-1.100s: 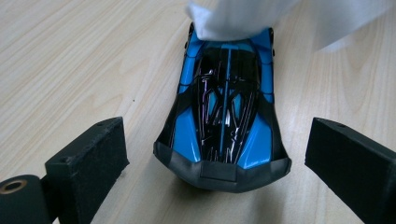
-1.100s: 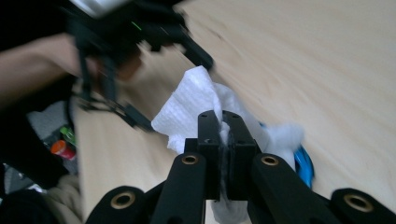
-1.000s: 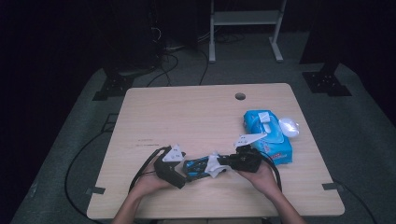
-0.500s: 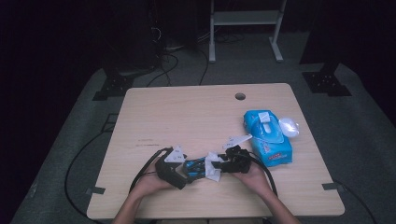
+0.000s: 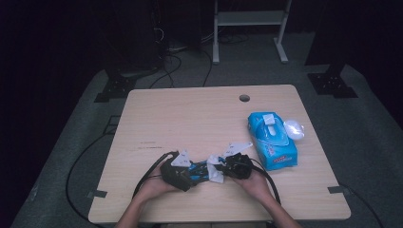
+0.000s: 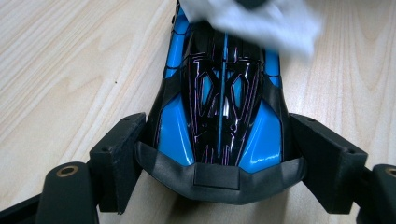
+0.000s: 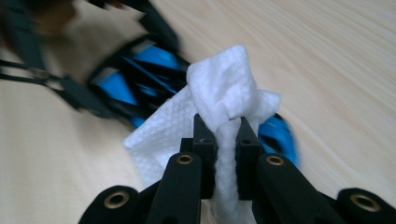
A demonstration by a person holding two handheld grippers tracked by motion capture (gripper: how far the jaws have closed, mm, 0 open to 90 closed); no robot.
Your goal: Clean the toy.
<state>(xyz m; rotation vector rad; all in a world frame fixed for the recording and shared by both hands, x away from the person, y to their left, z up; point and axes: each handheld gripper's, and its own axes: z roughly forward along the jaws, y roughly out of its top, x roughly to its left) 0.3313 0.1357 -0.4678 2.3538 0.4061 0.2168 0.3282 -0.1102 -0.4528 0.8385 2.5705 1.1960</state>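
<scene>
A blue and black toy car [image 6: 222, 112] lies on the wooden table near its front edge, also seen as the toy car [image 5: 198, 172] from above. My left gripper [image 6: 219, 158] is shut on the car's sides, one jaw against each flank. My right gripper [image 7: 226, 135] is shut on a white wet wipe [image 7: 219, 100], which rests on the far end of the car [image 7: 149, 74]. In the high view the wipe [image 5: 216, 171] sits between my left gripper [image 5: 177, 171] and my right gripper [image 5: 235, 166], the two held close together.
A blue pack of wet wipes [image 5: 272, 140] lies to the right of my hands, with a white crumpled wipe [image 5: 293, 129] beside it. A round cable hole [image 5: 244, 98] is at the table's back. Cables trail off the front left edge.
My right gripper with the wipe has moved left along the car, toward the left gripper. The left gripper has stayed put with the car.
</scene>
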